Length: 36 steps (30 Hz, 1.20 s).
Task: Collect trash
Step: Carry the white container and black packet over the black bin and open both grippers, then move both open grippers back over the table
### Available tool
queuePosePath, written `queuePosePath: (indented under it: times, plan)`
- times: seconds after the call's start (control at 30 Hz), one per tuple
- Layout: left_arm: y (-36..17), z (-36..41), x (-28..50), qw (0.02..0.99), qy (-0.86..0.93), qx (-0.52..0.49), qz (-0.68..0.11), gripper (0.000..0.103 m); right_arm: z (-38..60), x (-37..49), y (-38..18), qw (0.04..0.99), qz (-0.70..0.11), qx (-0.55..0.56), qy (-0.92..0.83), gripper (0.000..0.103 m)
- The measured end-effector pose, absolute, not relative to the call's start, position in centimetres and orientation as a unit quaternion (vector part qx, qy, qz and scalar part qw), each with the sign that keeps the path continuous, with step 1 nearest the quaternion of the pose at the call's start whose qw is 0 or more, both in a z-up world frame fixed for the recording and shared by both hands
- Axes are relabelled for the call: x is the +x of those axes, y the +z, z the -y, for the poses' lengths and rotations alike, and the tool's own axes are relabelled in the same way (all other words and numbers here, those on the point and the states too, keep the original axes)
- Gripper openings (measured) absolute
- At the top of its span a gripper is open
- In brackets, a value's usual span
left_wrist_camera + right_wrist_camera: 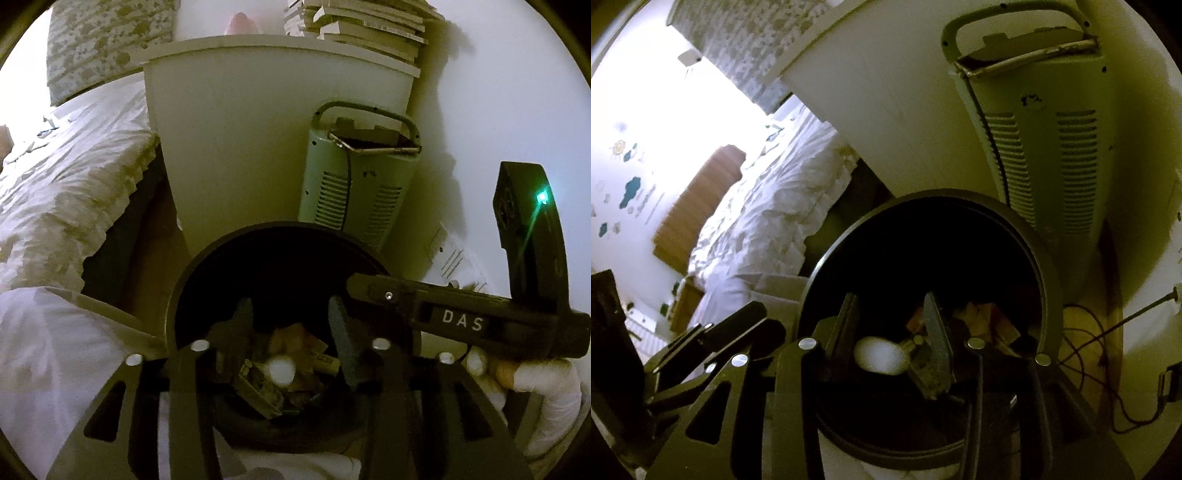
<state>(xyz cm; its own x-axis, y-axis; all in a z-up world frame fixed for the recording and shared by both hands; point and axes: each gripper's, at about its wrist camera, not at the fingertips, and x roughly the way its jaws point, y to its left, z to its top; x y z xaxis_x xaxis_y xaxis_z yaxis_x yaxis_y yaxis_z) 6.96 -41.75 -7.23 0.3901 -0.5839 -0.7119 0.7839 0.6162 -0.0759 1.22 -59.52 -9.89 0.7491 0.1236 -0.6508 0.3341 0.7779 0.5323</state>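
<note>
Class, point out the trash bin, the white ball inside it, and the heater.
trash bin (834, 254), right wrist view, left rim.
white ball (881, 355), right wrist view, its middle.
heater (332, 199), left wrist view, left vent grille.

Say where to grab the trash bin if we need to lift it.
Grip the trash bin by its thin round rim, coming straight down from above, one finger inside the wall, one outside. The near-left arc is bare; the white heater crowds the far side.
</note>
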Motion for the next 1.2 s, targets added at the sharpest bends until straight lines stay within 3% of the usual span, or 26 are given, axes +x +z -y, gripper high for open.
queuePosePath:
  times: [0.03,0.2,0.27,0.33,0.5,0.57,0.67,0.87,1.2]
  plan:
    - [-7.1,41.6,6.9,0.824,-0.415,0.137,-0.361,0.056,59.5,1.2,-9.8,0.876,-0.348,0.328,-0.06,0.038]
    - [-6.5,41.0,6.7,0.828,-0.413,0.131,-0.355,0.056,59.2,1.2,-9.5,0.877,-0.349,0.324,-0.059,0.038]
    - [-6.3,40.7,6.6,0.832,-0.409,0.129,-0.353,0.069,59.0,1.3,-9.3,0.878,-0.349,0.323,-0.059,0.039]
    - [-6.0,40.3,6.4,0.839,-0.402,0.128,-0.343,0.079,58.8,1.2,-9.1,0.879,-0.347,0.322,-0.059,0.049]
    - [-5.2,38.9,6.5,0.847,-0.393,0.123,-0.336,0.08,58.0,1.3,-8.5,0.882,-0.344,0.319,-0.051,0.051]
    - [-5.0,38.3,6.7,0.85,-0.388,0.12,-0.336,0.082,57.4,1.4,-8.2,0.884,-0.342,0.317,-0.044,0.059]
    - [-4.7,37.2,6.9,0.857,-0.376,0.115,-0.334,0.095,56.6,1.8,-7.9,0.884,-0.344,0.315,-0.033,0.068]
    - [-4.4,34.5,7.5,0.868,-0.35,0.109,-0.333,0.097,54.3,3.2,-7.5,0.88,-0.365,0.303,-0.007,0.088]
    - [-4.2,27.3,9.6,0.888,-0.295,0.087,-0.342,0.097,49.8,5.5,-6.6,0.873,-0.387,0.294,0.05,0.091]
